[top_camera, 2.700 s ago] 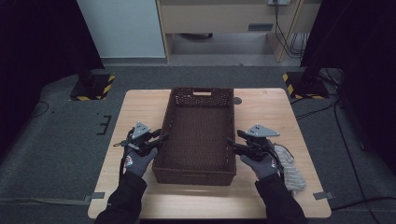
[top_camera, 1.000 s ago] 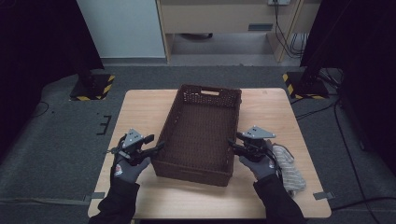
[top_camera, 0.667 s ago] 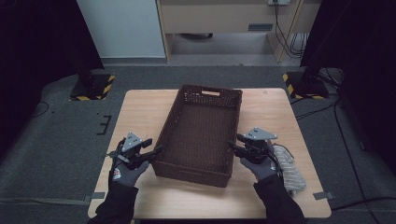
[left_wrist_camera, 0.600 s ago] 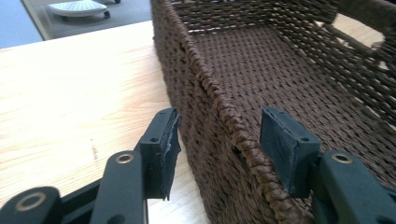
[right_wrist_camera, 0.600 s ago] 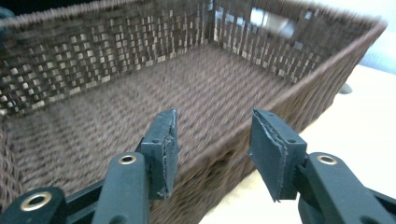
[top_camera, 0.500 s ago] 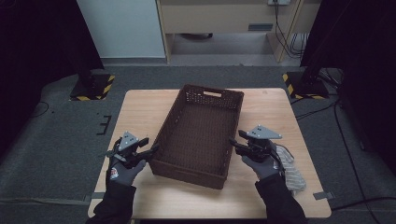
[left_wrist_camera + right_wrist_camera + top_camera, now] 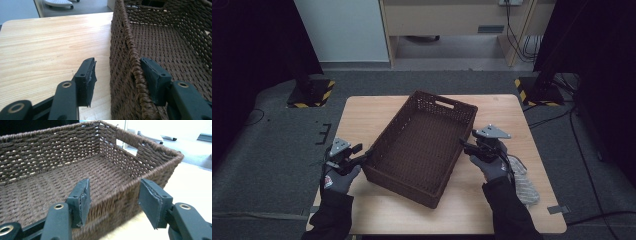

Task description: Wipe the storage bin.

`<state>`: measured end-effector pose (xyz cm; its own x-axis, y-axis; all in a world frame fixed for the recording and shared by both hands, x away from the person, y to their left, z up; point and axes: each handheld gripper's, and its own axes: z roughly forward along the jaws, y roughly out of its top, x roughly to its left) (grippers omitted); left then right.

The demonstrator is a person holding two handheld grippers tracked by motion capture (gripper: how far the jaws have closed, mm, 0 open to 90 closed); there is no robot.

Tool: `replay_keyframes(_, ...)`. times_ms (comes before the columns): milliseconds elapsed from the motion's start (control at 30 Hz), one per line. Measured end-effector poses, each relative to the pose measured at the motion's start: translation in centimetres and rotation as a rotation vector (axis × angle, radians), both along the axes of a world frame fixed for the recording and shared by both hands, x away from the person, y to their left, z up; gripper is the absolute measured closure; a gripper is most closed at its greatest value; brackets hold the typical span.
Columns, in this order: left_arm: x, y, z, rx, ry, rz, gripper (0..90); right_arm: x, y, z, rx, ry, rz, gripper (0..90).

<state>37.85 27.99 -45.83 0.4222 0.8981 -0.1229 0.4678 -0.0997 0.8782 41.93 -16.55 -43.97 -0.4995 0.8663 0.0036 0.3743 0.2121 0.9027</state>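
At the middle of the wooden table (image 7: 362, 115) lies a dark brown woven basket (image 7: 422, 150), turned askew so that its handle-slot end points toward the far right corner and its near end toward the near edge. Left gripper (image 7: 362, 159): held by a gloved hand at the basket's left long wall, jaws spread and straddling the braided rim, one jaw outside over bare tabletop and one inside; a gap shows on the outer side in the left gripper view. Right gripper (image 7: 466, 146): held at the right long wall, jaws likewise spread, one inside and one outside the rim, not pressed to it. Near the table's right edge, just behind the right hand, lies a pale mesh bundle (image 7: 524, 182).
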Motion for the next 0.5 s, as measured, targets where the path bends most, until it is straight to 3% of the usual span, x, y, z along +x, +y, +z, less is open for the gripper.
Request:
replay_keyframes(133,0.0,0.1,0.0,0.005,-0.001,0.000,46.7,0.7,0.8,-0.1,-0.020,0.009,-0.004,42.2)
replay_keyframes(300,-1.1,0.4,0.6,0.025,-0.019,-0.030,46.3,1.3,1.1,-0.8,-0.055,0.025,-0.018,42.3)
replay_keyframes(400,-1.0,0.8,0.4,0.016,-0.002,-0.026,46.8,1.3,0.9,-1.0,-0.024,0.030,-0.020,42.5)
replay_keyframes(500,-0.7,0.7,0.3,0.021,0.004,-0.012,46.6,1.2,1.0,-0.9,-0.030,0.038,-0.015,43.5)
